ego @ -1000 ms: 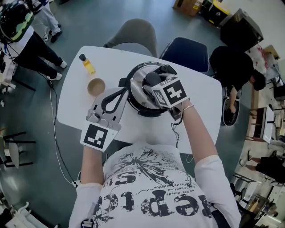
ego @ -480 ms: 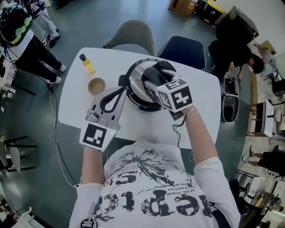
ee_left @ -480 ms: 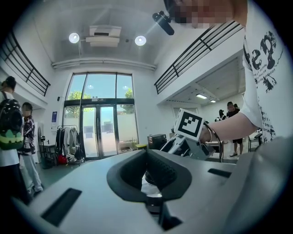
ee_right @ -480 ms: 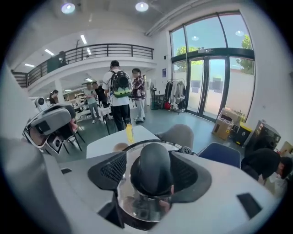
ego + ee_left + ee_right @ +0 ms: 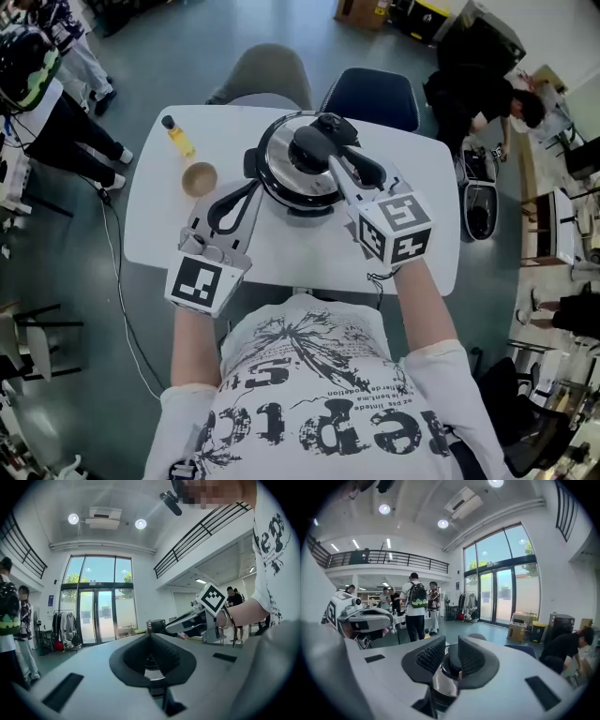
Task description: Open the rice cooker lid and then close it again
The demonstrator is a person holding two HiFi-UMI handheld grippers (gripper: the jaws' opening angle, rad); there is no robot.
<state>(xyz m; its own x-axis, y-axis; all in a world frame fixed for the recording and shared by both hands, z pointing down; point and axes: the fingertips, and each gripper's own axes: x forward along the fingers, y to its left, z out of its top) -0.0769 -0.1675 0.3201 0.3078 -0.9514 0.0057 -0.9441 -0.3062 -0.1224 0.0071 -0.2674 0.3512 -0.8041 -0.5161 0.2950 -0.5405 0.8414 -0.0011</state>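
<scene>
right gripper (image 5: pixel 330 155): narrow. The jaws have just been closing, and the black knob (image 5: pixel 312 145) of the lid (image 5: pixel 281 164) sits between the pads, which look pressed onto it (image 5: pixel 452 663).
left gripper (image 5: pixel 251 190): jaws together, holding nothing. The tips are just beside the rice cooker's left side; can't tell if they touch it.
rice cooker (image 5: pixel 302 206): mid-bench (image 5: pixel 169 234) with the lid on top. Can't tell whether the lid is fully seated or already cracked open.
risk, slip: the knob is round and looks off-centre between the pads in the right gripper view. The lid could twist in the grip on the lift, or drop back onto the rim.
risk, cooker moves: nothing clamps the body. If the lid sticks or the pull goes sideways, the whole cooker drags or tips.
risk, neighbours: the bowl (image 5: pixel 199 178) and small bottle (image 5: pixel 178 136) stand near the cooker's left. A sliding cooker or a bump from the left gripper could knock the bottle over.
risk, re-close: a lid set back skewed would sit tilted on the rim, so the cooker isn't properly closed.
</scene>
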